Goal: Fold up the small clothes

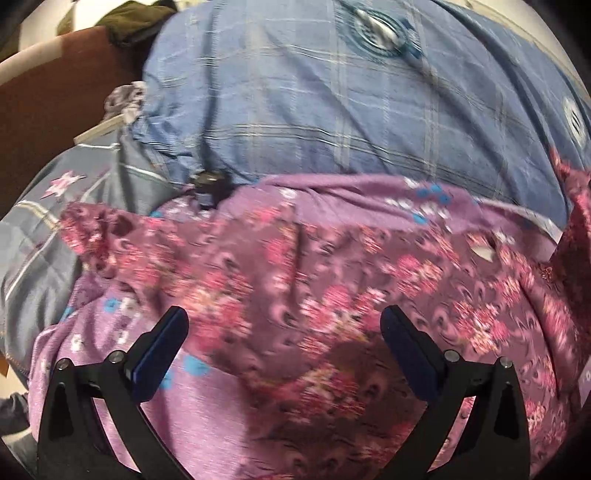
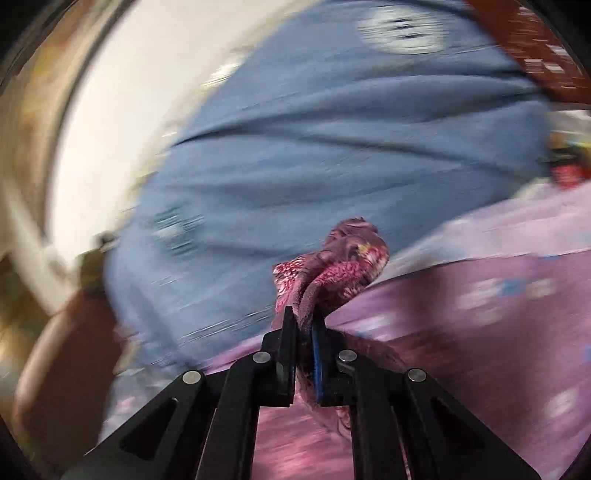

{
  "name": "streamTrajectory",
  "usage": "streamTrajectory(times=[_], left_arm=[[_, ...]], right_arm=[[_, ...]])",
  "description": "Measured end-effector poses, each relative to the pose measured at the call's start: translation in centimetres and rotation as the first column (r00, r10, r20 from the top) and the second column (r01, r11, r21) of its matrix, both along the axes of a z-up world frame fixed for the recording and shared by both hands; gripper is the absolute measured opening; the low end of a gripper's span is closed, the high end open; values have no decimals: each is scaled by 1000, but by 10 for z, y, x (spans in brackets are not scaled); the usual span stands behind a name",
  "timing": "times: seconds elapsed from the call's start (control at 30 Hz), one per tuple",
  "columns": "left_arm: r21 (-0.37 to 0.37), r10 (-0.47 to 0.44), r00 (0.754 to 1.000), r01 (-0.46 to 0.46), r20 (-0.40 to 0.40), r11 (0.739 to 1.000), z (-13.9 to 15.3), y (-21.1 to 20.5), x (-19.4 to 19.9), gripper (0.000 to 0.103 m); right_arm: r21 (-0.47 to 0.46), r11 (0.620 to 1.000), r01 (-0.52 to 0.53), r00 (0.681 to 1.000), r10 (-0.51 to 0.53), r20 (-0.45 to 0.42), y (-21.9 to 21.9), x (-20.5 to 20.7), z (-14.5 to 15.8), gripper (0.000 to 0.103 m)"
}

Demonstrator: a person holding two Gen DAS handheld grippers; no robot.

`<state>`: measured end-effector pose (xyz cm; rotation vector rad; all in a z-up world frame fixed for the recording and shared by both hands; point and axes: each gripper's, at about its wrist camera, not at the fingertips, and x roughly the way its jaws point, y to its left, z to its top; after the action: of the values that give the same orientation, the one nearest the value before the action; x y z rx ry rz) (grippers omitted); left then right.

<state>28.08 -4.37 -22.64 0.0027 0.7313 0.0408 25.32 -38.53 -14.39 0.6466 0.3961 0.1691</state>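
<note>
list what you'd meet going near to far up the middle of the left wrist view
left gripper, jaws open → purple floral garment → blue checked bedsheet → round emblem printed on the sheet

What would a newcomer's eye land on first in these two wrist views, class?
First, the right gripper, shut on a bunched corner of the pink floral garment at the centre of its view. Next, the left gripper, jaws wide open above the same garment, which lies spread over a blue checked bedsheet filling the background.

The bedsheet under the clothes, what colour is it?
Blue plaid bedsheet, clearest in the left wrist view.
</note>
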Motion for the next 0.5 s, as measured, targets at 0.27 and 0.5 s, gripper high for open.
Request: streamTrajectory(times=[0.27, 0.5], left_arm=[[-46, 132, 991, -131, 27, 990, 1, 55, 4, 103], [-79, 131, 991, -128, 24, 989, -3, 62, 20, 103]], right_arm=[[83, 942, -326, 923, 336, -187, 133, 45, -39, 68], [-95, 984, -148, 966, 124, -227, 110, 12, -33, 68]])
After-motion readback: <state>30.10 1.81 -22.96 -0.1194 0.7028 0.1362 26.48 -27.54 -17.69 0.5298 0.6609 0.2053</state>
